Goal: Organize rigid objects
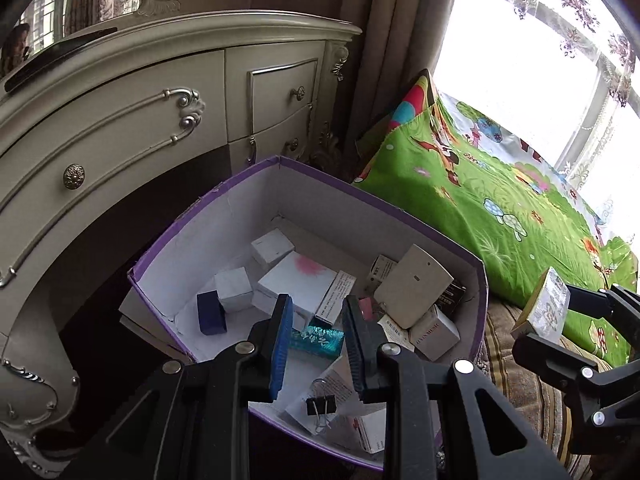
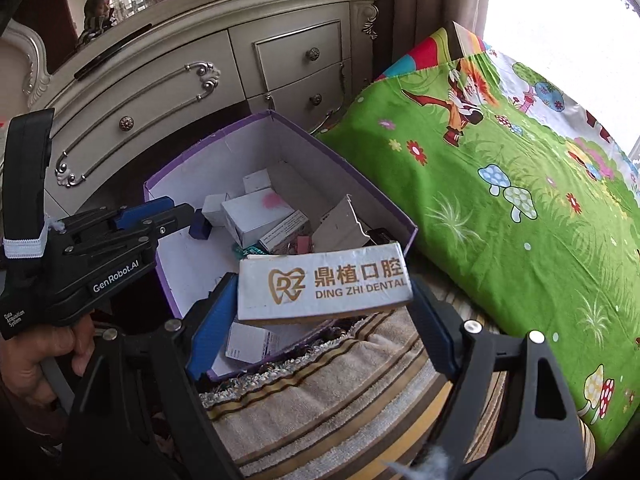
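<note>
Two grippers catalogued. Right gripper (image 2: 324, 316): jaws spread wide and clamped on the ends of a white dental box (image 2: 324, 286) printed "DING ZHI DENTAL", held lengthwise across the centre of the right wrist view, over the near rim of the purple carton (image 2: 160, 184) and the striped towel (image 2: 320, 392) below it; in the left wrist view the same box (image 1: 546, 306) shows at the right edge, to the right of the carton and clear of it. Left gripper (image 1: 316, 320): closed to its narrowest, a gap showing between the fingers and nothing between them, poised above the carton (image 1: 248, 176); a hand (image 2: 36, 356) grips its handle at the lower left of the right wrist view. Carton contents, loosely heaped: several small white boxes, one larger with a pink mark (image 1: 298, 278), a dark blue box (image 1: 211, 314) at left, a teal glittery pack (image 1: 316, 342) between the left fingers in the picture, a beige card (image 1: 414, 290) propped at right, a black binder clip (image 1: 320, 405) in the near corner. Surroundings: cream dresser (image 1: 120, 120) with ornate handles, upper left; green cartoon-print bedding (image 1: 480, 208), right; bright window with sheer patterned curtain (image 1: 580, 12), upper right.
</note>
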A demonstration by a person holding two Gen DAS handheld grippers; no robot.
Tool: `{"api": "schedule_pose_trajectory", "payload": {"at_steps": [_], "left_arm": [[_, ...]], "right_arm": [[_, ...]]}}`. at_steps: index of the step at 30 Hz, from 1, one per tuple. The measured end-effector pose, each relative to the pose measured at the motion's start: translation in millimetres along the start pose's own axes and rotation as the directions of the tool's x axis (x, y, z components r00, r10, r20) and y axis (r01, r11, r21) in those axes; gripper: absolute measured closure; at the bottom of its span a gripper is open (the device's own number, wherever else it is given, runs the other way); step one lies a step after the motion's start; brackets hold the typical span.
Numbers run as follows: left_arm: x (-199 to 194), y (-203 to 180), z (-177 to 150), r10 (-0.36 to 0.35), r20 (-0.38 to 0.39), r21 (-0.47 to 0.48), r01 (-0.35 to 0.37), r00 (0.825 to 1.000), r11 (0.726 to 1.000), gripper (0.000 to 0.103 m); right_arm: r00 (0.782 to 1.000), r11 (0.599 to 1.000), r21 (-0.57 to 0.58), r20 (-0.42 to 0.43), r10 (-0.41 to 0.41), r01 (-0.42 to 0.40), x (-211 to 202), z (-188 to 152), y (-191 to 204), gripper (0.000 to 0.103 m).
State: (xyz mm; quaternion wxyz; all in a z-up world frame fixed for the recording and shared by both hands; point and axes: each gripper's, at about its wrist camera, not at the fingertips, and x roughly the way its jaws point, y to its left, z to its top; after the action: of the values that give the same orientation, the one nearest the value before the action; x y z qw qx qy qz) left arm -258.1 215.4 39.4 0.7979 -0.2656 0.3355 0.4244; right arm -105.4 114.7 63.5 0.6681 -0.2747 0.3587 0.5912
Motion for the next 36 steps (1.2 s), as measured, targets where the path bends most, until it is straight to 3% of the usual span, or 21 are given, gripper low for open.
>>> {"api": "schedule_pose_trajectory", "payload": {"at_steps": [12,17,23,26,31,36], "left_arm": [[3,34,0,0.040,-0.008,-0.083,-0.040,0.999,0.996,0.074],[7,33,-2,0.042,-0.031,-0.100,-0.045,0.999,0.994,0.045],[2,28,-2,0.042,-0.033,-0.088,-0.045,0.999,0.995,0.030],[-5,23,-2,0.042,-0.011,-0.068,-0.042,0.999,0.997,0.016],[-15,10,-6,0.015,-0.022,-0.057,-0.017,1.000,0.998,0.001],[-23,-3,-15,0.020,-0.043,-0.032,-0.021,0.999,0.999,0.001]], "right_arm": [[1.000,0.994,-0.104,0.000,0.015,-0.015,25,19,43,0.018],[1.000,0.997,-0.074,-0.028,0.012,-0.014,31,17,36,0.017],[1.000,0.998,-0.056,-0.023,0.001,-0.003,30,15,30,0.010],[1.000,0.999,-0.048,-0.022,0.003,-0.004,29,13,28,0.009],[1.000,1.000,-0.007,-0.018,-0.009,0.008,25,2,16,0.009],[0.999,0.997,0.072,0.001,-0.037,0.037,19,-17,-4,0.009]]}}
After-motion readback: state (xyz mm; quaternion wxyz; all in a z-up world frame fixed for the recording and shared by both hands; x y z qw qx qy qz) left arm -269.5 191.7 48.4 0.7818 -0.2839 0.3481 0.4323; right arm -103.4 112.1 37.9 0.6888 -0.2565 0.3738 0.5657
